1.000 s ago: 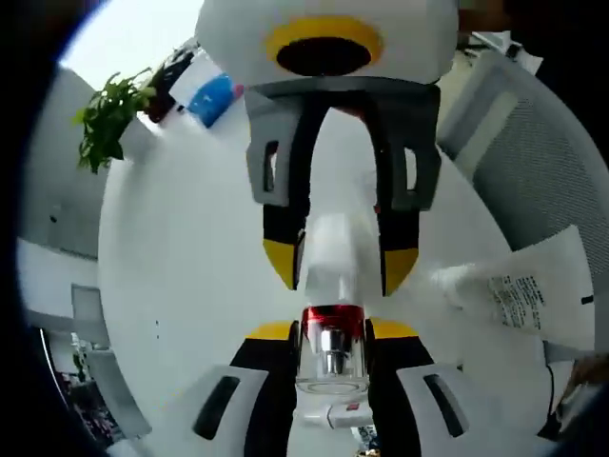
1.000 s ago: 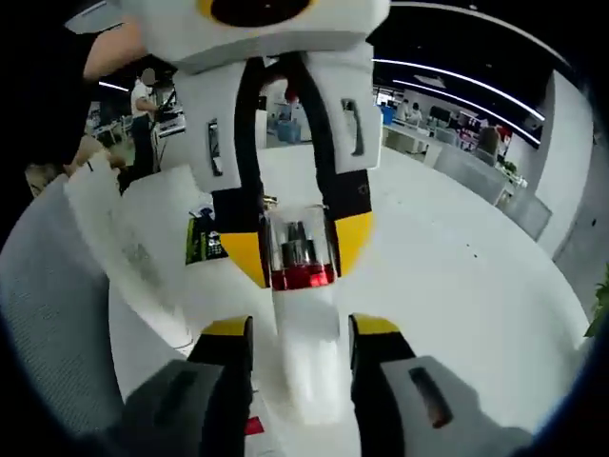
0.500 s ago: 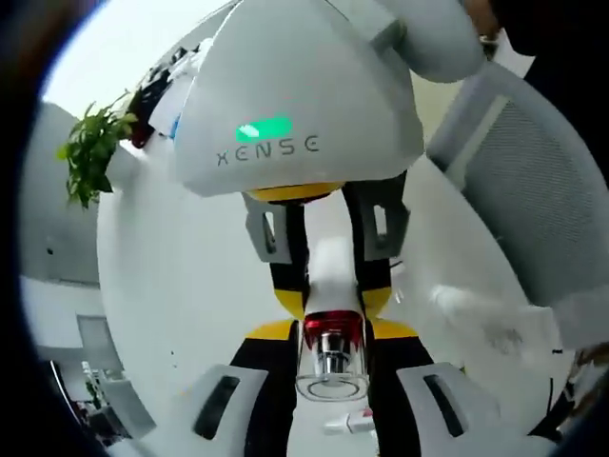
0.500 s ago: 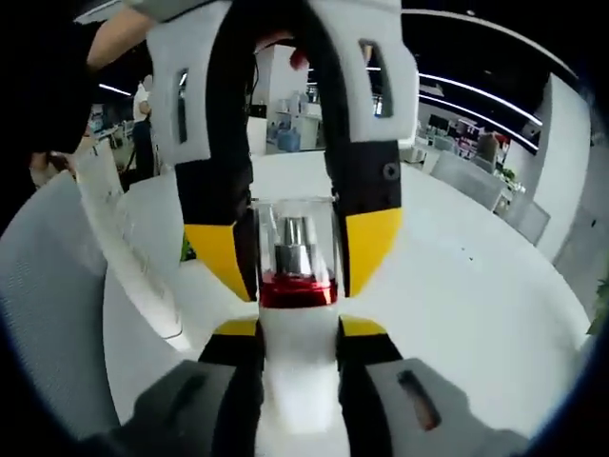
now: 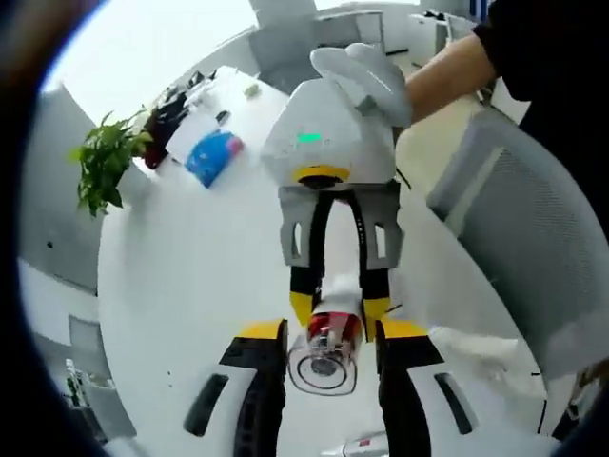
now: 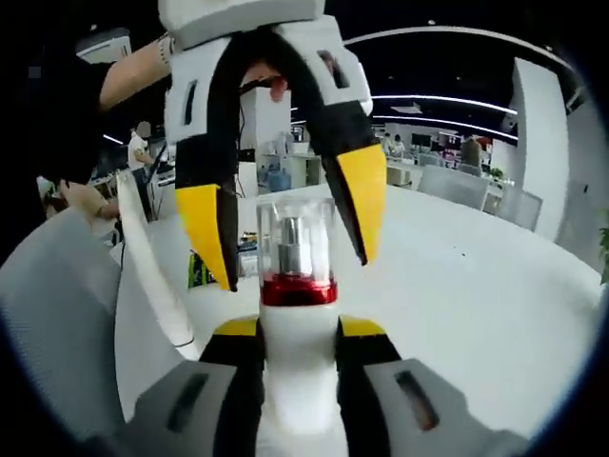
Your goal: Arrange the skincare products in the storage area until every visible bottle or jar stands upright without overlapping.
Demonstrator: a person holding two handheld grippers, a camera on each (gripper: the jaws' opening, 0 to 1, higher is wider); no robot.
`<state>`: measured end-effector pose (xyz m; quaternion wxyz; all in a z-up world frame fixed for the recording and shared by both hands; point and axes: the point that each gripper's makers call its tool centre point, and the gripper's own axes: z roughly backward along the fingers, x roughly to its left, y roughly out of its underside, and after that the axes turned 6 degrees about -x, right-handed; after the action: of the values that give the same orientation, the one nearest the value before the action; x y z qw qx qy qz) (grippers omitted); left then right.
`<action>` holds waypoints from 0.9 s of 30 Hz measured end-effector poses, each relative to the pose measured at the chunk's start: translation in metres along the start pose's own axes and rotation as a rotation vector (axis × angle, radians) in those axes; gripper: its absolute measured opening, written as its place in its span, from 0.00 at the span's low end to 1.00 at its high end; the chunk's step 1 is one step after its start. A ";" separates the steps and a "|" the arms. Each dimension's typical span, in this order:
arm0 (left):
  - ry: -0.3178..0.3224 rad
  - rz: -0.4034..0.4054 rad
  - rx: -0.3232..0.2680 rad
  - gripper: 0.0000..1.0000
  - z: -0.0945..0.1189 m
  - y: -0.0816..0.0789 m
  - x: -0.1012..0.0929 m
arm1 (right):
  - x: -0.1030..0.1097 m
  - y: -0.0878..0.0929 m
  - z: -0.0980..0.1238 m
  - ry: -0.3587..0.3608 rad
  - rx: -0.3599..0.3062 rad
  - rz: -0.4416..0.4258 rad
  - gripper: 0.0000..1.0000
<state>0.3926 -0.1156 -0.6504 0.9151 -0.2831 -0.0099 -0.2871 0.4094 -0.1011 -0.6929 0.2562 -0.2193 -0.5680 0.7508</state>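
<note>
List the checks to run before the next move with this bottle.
1. Right gripper shut on the white bottle: ok.
2. Left gripper open, its fingers apart from the clear cap: ok.
3. Clear cap seated above the red collar: ok.
4. Bottle base resting on the table: cannot tell, the base is hidden.
5. White tube upright: not ok, it lies flat.

right claw (image 5: 338, 303) clamping bottle (image 5: 328, 335); left claw (image 5: 328, 357) spread
</note>
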 end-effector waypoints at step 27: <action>-0.059 0.109 -0.102 0.28 0.038 -0.043 -0.026 | 0.040 -0.053 0.028 -0.114 -0.114 0.014 0.28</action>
<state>0.3541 -0.1113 -0.6017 0.9130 -0.3378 -0.0069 -0.2287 0.3685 -0.0850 -0.6360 0.2053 -0.1943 -0.6219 0.7303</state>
